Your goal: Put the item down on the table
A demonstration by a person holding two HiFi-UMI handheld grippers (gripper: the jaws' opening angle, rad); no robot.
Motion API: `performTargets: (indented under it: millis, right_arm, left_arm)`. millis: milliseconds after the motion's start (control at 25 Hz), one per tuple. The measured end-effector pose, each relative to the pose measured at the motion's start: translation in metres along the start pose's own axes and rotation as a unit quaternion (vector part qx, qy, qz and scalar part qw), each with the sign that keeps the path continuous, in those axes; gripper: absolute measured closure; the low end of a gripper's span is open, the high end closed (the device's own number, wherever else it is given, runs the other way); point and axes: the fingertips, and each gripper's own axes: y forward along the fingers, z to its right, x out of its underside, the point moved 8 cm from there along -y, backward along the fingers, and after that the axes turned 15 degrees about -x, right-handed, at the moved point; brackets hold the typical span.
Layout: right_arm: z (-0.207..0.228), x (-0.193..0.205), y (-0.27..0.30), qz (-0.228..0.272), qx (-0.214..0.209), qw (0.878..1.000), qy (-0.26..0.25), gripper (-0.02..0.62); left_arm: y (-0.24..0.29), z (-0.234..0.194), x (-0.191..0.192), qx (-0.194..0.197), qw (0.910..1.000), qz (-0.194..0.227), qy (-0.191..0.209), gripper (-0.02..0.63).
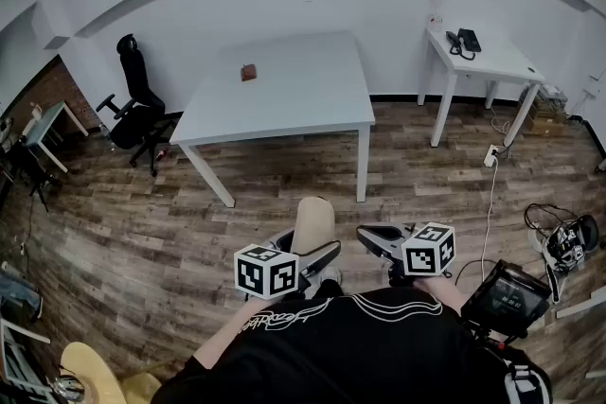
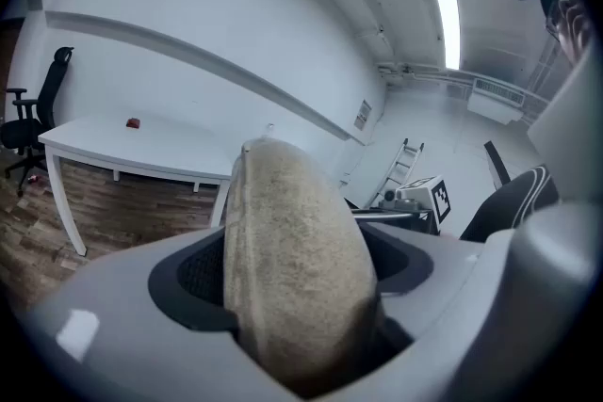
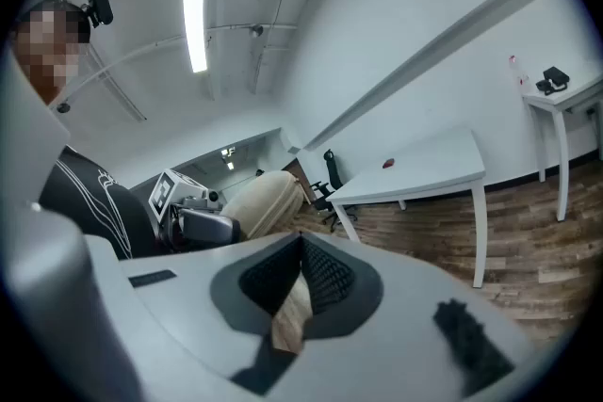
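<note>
A beige, rounded oblong item (image 1: 312, 220) stands up between the jaws of my left gripper (image 1: 309, 248), which is shut on it at waist height. In the left gripper view the item (image 2: 294, 268) fills the gap between both pads. My right gripper (image 1: 367, 236) hovers just right of it with its jaws closed together and nothing held; its pads meet at the tip (image 3: 301, 245). From there the item (image 3: 266, 201) shows to the left. The white table (image 1: 284, 95) stands well ahead of me, across the wooden floor.
A small reddish-brown thing (image 1: 248, 72) lies on the table's far side. A black office chair (image 1: 134, 104) stands left of the table. A second white table (image 1: 492, 61) with a phone (image 1: 464, 42) is at the back right. Cables and gear (image 1: 566, 241) lie on the floor to the right.
</note>
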Motion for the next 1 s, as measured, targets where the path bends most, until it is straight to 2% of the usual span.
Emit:
performTargets:
  millis: [200, 400, 760, 880, 1000]
  right_arm:
    - [0.052, -0.017, 0.004, -0.002, 0.017, 1.000, 0.004, 0.591]
    - [0.114, -0.043, 0.024, 0.002, 0.031, 0.999, 0.021, 0.591]
    - [0.251, -0.112, 0.093, -0.003, 0.040, 0.998, 0.053, 0.591]
    - [0.293, -0.136, 0.118, -0.010, 0.048, 0.997, 0.059, 0.591]
    - [0.328, -0.164, 0.143, -0.014, 0.060, 0.997, 0.041, 0.591]
  left_arm:
    - [0.048, -0.025, -0.022, 0.009, 0.9999, 0.004, 0.002, 0.194]
    - [0.103, -0.064, -0.055, 0.020, 0.9998, -0.010, -0.004, 0.195]
    - [0.210, -0.179, -0.143, 0.009, 0.9987, -0.043, -0.026, 0.195]
    - [0.240, -0.209, -0.175, 0.011, 0.9990, -0.039, -0.017, 0.193]
    - [0.262, -0.239, -0.205, 0.016, 0.9995, -0.026, 0.002, 0.193]
